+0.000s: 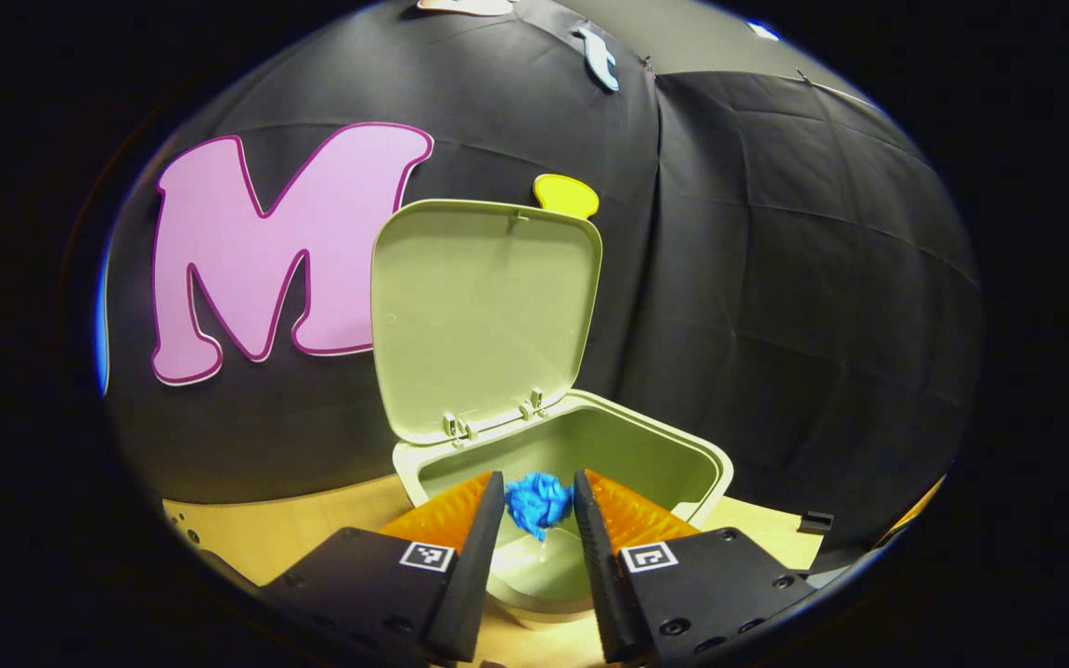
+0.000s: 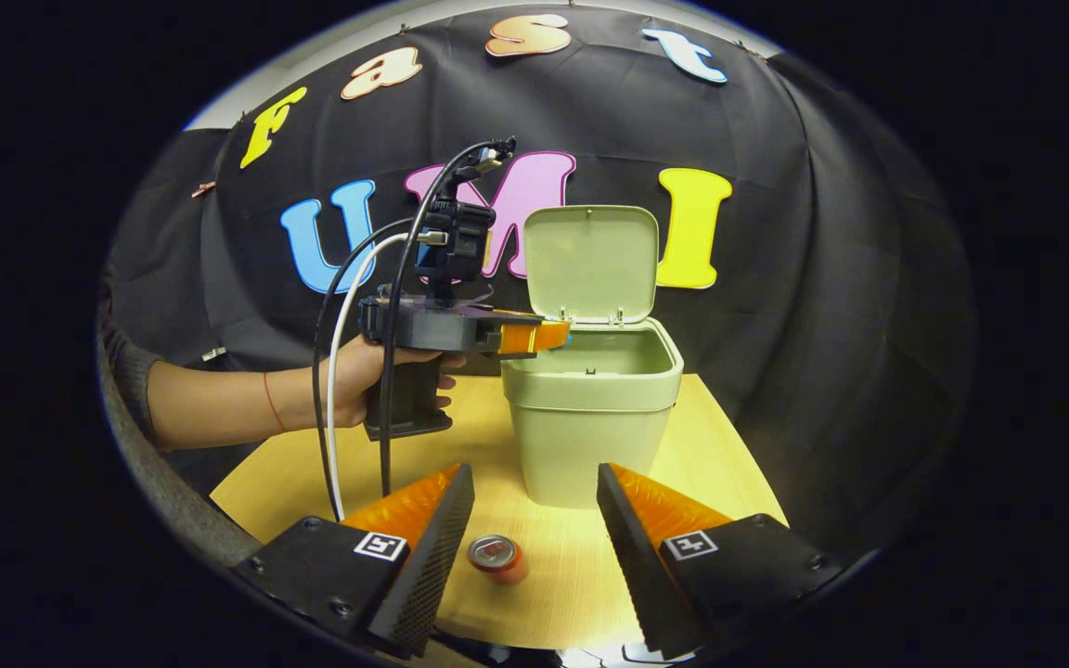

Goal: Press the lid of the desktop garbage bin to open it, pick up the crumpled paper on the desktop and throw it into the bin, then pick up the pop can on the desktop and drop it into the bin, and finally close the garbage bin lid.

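My left gripper (image 1: 539, 506) pinches the blue paper (image 1: 539, 501) between both fingers, over the open bin (image 1: 706, 459), whose lid (image 1: 483, 311) stands upright. The wad looks light and soft, so it should drop once I spread the fingers. My right gripper (image 2: 534, 510) is wide open and empty above the can (image 2: 495, 557), which stands upright on the table (image 2: 711, 445); it looks thin-walled and smooth, so I'd grip it across the middle.

In the right gripper view the bin (image 2: 590, 413) stands on the bench (image 2: 711, 464) mid-frame, its lid (image 2: 592, 264) up behind. The can (image 2: 495, 555) sits lower, before it. In the left gripper view, the paper (image 1: 539, 502) hangs over the bin's mouth.
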